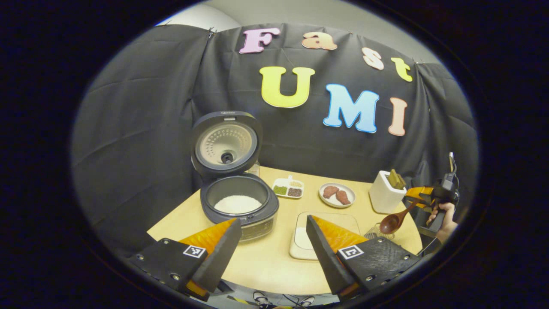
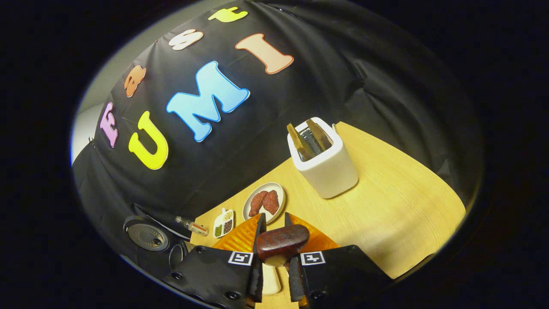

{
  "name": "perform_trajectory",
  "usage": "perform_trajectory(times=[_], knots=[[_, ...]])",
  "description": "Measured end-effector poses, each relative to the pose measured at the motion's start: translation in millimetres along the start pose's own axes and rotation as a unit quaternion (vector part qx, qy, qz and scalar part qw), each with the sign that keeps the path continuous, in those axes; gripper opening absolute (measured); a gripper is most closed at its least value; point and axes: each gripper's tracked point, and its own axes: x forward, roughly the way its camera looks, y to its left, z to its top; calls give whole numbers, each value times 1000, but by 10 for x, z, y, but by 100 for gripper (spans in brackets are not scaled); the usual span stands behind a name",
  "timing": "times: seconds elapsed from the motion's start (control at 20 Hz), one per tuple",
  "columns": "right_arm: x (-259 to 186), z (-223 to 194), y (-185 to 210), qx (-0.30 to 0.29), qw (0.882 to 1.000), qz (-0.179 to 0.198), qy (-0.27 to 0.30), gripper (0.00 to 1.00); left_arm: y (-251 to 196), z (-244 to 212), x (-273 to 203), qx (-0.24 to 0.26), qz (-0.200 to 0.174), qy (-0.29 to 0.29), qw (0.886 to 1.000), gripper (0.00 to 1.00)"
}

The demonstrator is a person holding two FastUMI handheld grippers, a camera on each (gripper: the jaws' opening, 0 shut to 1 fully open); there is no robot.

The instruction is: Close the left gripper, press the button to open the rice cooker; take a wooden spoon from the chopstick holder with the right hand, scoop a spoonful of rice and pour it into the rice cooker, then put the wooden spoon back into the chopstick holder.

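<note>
Right tongs (image 2: 274, 240) clamp the wooden spoon (image 1: 394, 221), handle slanting up, bowl low; left tongs (image 1: 270, 240) gape wide.

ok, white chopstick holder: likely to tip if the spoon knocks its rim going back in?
Possibly, though not easily. The chopstick holder is taller than wide, so a rim knock has leverage, but its flat squarish base and thick-looking, probably ceramic walls suggest weight. On the smooth table it may slide instead. The wooden spoon looks stiff.

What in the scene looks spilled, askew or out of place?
Nothing stands out. The rice cooker stands open with rice inside, the chopstick holder is upright, and the right gripper holds the wooden spoon.
</note>
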Motion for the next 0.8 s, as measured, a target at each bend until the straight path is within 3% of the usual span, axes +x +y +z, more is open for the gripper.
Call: perform_trajectory(times=[0.25, 0.3, 0.35, 0.4, 0.45, 0.55, 0.6, 0.65, 0.7, 0.75, 0.8], knots=[[147, -182, -78, -1, 1000, 0, 24, 28, -2, -38, -72, -14, 20, 9, 1000, 93], [161, -190, -79, -2, 1000, 1, 26, 24, -10, -27, -91, -11, 22, 7, 1000, 93], [176, -204, -61, -1, 1000, 4, 28, 28, -24, -47, -153, -8, 24, 4, 1000, 92], [227, -179, -69, 3, 1000, 0, 30, 24, -17, -68, -226, -4, 27, 2, 1000, 96], [156, -184, -23, 5, 1000, 6, 26, 37, 11, -92, -280, -4, 28, -1, 1000, 92], [136, -143, 2, -3, 1000, 3, 12, 100, 43, -103, -288, -10, 26, -3, 1000, 93], [90, -125, -53, -14, 1000, -3, 6, 98, 61, -80, -260, -13, 25, -5, 1000, 96], [45, -122, -56, -25, 1000, -7, 2, 91, 89, -31, -223, -14, 25, -6, 1000, 93], [-14, -128, -77, -37, 999, -12, 0, 91, 129, 33, -179, -13, 24, -9, 1000, 96], [-80, -132, -119, -50, 999, -21, -3, 97, 167, 105, -140, -13, 23, -15, 1000, 96], [-160, -112, -148, -62, 998, -28, -10, 97, 237, 195, -112, -12, 22, -21, 999, 93]])
